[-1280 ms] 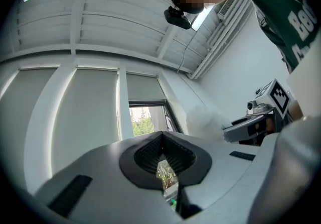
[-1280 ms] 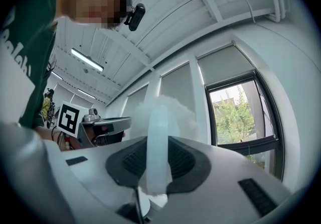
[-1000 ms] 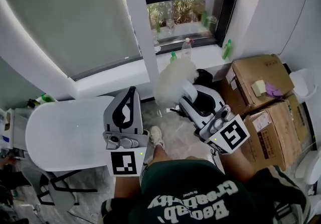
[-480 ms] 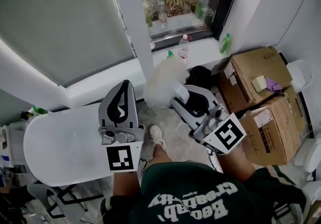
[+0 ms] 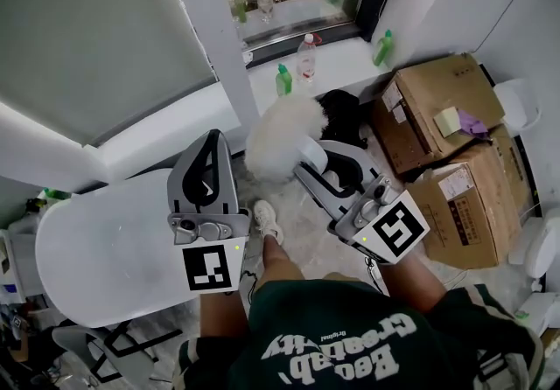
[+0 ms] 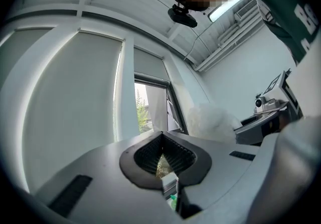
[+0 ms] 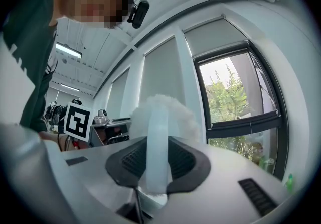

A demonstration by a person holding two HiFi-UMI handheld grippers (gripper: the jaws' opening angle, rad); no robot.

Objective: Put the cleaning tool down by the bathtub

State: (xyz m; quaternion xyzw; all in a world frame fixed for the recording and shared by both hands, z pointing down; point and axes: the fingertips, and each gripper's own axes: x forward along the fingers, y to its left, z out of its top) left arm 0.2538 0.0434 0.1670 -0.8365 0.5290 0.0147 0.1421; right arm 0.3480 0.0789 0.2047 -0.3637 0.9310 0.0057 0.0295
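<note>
Item 1, cleaning tool [image 5: 280, 150]: a duster with a fluffy white head on a pale flat handle [image 7: 156, 142]. I see it held in the right tongs [image 5: 322, 168], with the handle running up between the two ribbed pads and both pads pressed on it. In the head view the fluffy head shows over the floor at the foot of the window sill, just past the near end of the bathtub, and the tool is not yet set down.

Item 2, left tongs [image 5: 213, 152]: closed. The tips meet, I see nothing between the pads, and they point toward the window wall above the bathtub's right end.

Item 3, bathtub [image 5: 96, 248]: white, oval, at the left of the head view. Its rim is bare.

Item 4, window sill [image 5: 346, 73]: white. It carries a small green bottle [image 5: 283, 80], a clear bottle with a red cap [image 5: 306, 56] and a second green bottle [image 5: 383, 49] nearer the corner.

Item 5, cardboard boxes: one [image 5: 429, 100] against the right wall and another [image 5: 459, 213] nearer me. On the far box lie a yellow pad [image 5: 447, 121] and a purple cloth [image 5: 473, 124].

Item 6, dark bundle [image 5: 343, 108]: on the floor between the duster head and the boxes. I cannot tell what it is.

Item 7, shoe [image 5: 267, 222]: pale, on the floor between the two tongs.
</note>
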